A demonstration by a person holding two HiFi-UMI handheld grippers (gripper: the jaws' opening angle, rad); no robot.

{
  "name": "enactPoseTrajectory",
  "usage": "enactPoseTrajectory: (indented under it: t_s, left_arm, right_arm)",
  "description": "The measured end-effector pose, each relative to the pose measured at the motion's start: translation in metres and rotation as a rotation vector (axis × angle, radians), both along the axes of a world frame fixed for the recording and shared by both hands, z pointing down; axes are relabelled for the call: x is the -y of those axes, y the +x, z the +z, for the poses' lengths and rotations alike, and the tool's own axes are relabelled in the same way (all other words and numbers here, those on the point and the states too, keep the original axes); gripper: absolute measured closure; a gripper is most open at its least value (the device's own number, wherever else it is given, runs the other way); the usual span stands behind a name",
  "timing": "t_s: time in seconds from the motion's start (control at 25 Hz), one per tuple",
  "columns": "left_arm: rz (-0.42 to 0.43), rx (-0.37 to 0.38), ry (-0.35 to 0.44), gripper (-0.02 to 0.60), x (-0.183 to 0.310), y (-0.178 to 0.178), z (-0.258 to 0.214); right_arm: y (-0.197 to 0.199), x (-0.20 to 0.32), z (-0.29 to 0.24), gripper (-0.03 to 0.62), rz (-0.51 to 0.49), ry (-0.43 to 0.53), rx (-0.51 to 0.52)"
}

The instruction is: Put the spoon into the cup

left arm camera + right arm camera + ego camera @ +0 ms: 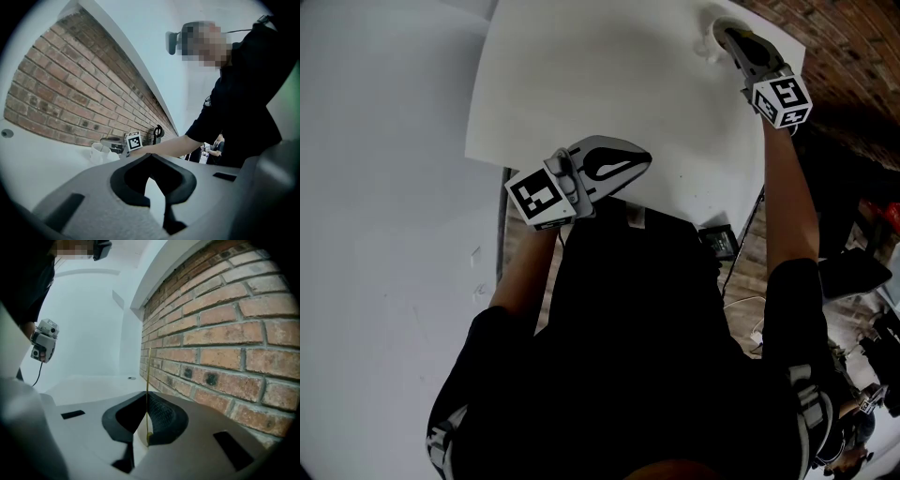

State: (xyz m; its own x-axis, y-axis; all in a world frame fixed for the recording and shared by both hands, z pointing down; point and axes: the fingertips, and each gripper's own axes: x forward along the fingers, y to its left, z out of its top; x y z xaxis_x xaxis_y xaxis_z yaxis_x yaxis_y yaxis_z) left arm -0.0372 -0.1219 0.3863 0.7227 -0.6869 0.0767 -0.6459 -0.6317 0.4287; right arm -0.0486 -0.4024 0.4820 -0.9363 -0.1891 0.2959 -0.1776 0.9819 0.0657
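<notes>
A white cup (711,36) stands at the far right corner of the white table (581,75), close to the brick wall. My right gripper (733,36) hovers right at the cup, pointing slightly down. It is shut on a thin golden spoon (148,394), which shows edge-on and sticks up out of the jaws. In the left gripper view the cup (100,151) sits just left of the right gripper's marker cube (134,140). My left gripper (642,161) rests level at the table's near edge, shut, with nothing between its fingers.
A brick wall (220,333) runs along the table's right side, very near the right gripper. A small round grommet (131,378) sits in the tabletop. A black device and cables (717,241) lie on the floor beside the table. People stand in the background (213,147).
</notes>
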Motion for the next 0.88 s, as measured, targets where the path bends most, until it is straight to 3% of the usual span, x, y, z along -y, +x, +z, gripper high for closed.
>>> enactPoseTrajectory:
  t_s: [0.88]
  left_arm:
    - [-0.007,-0.009,-0.019,0.565,-0.009,0.000,0.008]
  right_arm:
    - [-0.012,-0.009,0.026,0.585,-0.046,0.057,-0.186]
